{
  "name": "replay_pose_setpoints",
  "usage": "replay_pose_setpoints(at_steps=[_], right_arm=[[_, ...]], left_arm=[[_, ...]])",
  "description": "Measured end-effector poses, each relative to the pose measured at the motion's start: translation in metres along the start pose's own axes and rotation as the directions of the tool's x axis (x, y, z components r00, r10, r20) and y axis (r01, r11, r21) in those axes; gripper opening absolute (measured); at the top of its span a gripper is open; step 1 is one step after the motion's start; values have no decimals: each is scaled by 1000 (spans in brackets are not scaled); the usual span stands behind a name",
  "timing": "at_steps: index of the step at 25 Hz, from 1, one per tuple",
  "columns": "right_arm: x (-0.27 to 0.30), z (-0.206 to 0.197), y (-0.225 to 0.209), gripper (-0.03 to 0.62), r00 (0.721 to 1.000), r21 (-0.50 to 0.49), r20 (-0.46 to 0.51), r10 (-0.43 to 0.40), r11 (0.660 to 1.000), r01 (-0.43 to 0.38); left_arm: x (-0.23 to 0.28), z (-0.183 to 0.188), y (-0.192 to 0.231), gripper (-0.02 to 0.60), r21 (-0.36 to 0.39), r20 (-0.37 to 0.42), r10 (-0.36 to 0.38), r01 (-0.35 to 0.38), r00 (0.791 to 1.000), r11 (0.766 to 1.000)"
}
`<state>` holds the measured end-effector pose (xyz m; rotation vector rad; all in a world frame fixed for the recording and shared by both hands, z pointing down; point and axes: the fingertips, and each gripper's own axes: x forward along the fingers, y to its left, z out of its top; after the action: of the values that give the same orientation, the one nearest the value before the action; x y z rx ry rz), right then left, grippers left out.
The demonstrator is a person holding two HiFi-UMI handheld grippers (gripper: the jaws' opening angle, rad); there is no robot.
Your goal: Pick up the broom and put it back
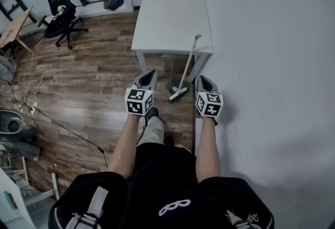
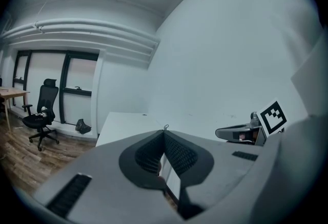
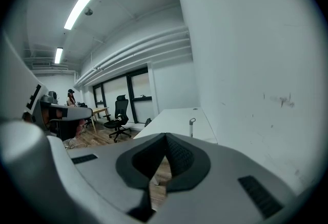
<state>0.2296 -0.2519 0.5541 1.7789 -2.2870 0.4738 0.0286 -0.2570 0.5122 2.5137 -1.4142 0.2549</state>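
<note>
A broom leans against the front edge of the white table [image 1: 157,18]. Its pale handle [image 1: 188,63] slants down to the head [image 1: 178,94], which rests on the wooden floor. My left gripper [image 1: 151,73] is to the left of the broom head, my right gripper [image 1: 202,79] to the right of it, and both are apart from it. Each has its jaws closed together with nothing between them. The handle's top loop [image 2: 165,127] peeks just over my left gripper [image 2: 164,134]. In the right gripper view the handle top [image 3: 192,123] stands beyond my right gripper [image 3: 165,136].
A white wall [image 1: 272,65] runs close along the right. A black office chair [image 1: 63,13], a wooden desk [image 1: 13,26] and floor cables [image 1: 31,102] lie to the left. A dark bag [image 1: 112,1] sits by the far wall.
</note>
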Motion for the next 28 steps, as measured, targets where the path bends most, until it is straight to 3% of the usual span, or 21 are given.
replay_pose_setpoints(at_steps=[28], right_arm=[[-8,-21,34,25,998,-48,-50,24,998,-27]], left_arm=[[-35,-15,16,8,11,-22,24,-23,999,1000]])
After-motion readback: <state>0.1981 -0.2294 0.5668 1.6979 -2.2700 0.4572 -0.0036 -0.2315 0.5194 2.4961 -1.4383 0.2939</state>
